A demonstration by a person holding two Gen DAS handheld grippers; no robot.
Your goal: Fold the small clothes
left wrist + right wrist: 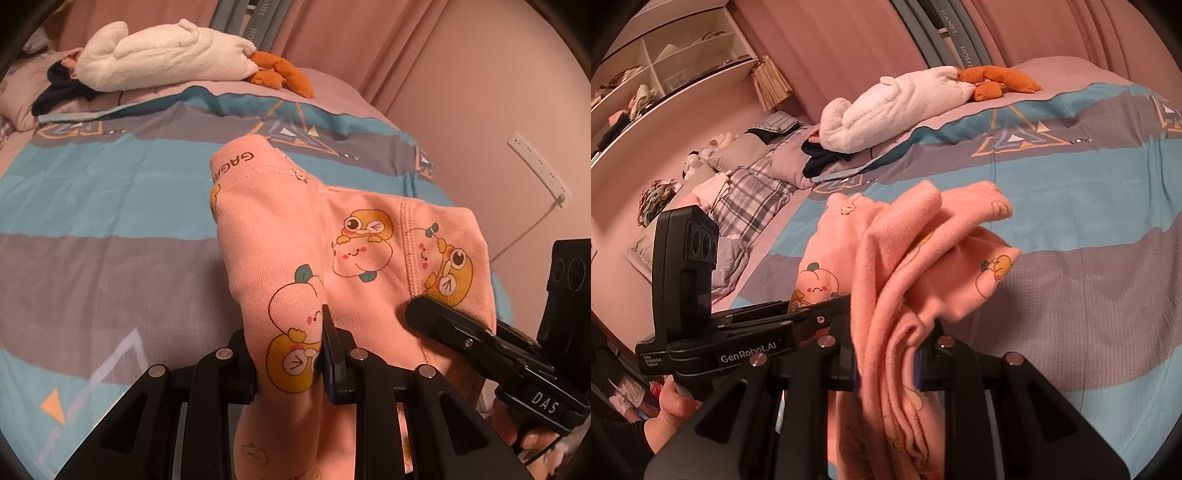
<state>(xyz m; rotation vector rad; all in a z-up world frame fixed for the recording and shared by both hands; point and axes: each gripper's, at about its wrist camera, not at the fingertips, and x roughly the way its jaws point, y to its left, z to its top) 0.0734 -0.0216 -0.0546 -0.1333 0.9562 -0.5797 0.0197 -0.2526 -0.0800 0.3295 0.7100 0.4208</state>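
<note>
A small pink garment (295, 236) printed with cartoon peaches and ducks hangs above the bed, held by both grippers. My left gripper (290, 354) is shut on its left part, fabric bunched between the fingers. My right gripper (886, 365) is shut on a thick bunch of the same pink garment (905, 258), which drapes over and below its fingers. In the left wrist view the right gripper's black body (480, 343) reaches in from the right onto the cloth. In the right wrist view the left gripper's body (738, 332) shows at the left.
The bed's quilt (110, 221) is striped blue and grey. A white plush toy (166, 55) and an orange plush (280, 74) lie at the far side by dark clothes (62, 92). Pillows (750, 177) and shelves (646, 74) are left; a wall socket strip (539, 166) is right.
</note>
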